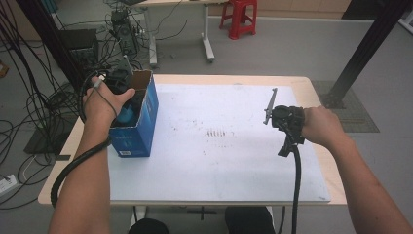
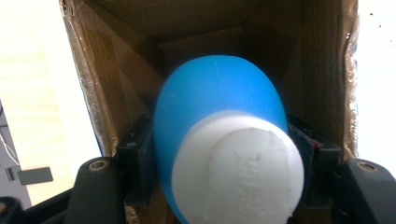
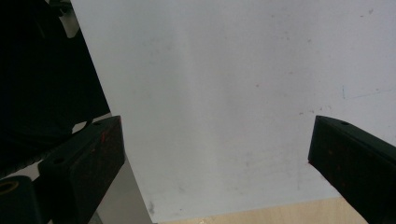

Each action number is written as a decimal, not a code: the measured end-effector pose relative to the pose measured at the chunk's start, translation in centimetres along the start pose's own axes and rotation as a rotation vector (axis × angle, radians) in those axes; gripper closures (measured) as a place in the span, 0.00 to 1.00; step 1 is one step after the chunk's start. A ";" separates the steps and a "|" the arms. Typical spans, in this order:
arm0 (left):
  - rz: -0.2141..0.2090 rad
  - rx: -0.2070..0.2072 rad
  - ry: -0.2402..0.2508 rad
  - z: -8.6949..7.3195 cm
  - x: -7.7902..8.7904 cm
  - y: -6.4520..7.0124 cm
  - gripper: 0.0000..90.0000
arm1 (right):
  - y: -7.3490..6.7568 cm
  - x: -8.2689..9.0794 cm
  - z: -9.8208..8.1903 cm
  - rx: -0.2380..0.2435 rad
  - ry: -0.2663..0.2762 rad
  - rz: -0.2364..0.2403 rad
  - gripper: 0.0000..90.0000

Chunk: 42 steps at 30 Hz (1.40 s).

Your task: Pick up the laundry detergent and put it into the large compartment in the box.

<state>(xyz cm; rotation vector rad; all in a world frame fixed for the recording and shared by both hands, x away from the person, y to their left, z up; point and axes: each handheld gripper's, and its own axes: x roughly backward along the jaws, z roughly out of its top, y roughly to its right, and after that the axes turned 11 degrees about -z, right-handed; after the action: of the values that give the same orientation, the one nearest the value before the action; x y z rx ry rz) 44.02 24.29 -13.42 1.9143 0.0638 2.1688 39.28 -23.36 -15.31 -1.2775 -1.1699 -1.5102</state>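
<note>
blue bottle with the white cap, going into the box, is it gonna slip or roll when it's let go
The blue bottle looks smooth and rounded, so it could slip between the left gripper fingers and probably roll if laid on its side. The walls of the cardboard box stand close around it and would likely stop it. It looks like plastic, so probably not fragile.

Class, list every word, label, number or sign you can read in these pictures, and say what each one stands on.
No text can be read.
Blue box: pale print on its near side, too small and blurred to read.
Bottle's white cap: raised marks on top, too blurred to read.
White mat: dark specks and scuffs, not writing.
</note>
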 end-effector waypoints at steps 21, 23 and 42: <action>0.004 0.005 -0.003 0.1 0.5 0.2 0.33 | -0.1 0.1 0.3 0.000 0.000 -0.002 0.04; 0.000 0.005 -0.002 0.1 0.6 0.1 0.31 | -0.1 0.1 0.4 0.001 -0.003 -0.005 0.04; 0.011 0.012 0.015 -0.4 2.1 0.5 0.22 | -0.2 0.2 0.3 0.002 0.001 -0.005 0.04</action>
<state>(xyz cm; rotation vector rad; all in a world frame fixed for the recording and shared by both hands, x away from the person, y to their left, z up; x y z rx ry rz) 43.32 24.28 -11.38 1.9095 0.0691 2.1953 39.10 -22.97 -15.14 -1.2736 -1.1743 -1.5129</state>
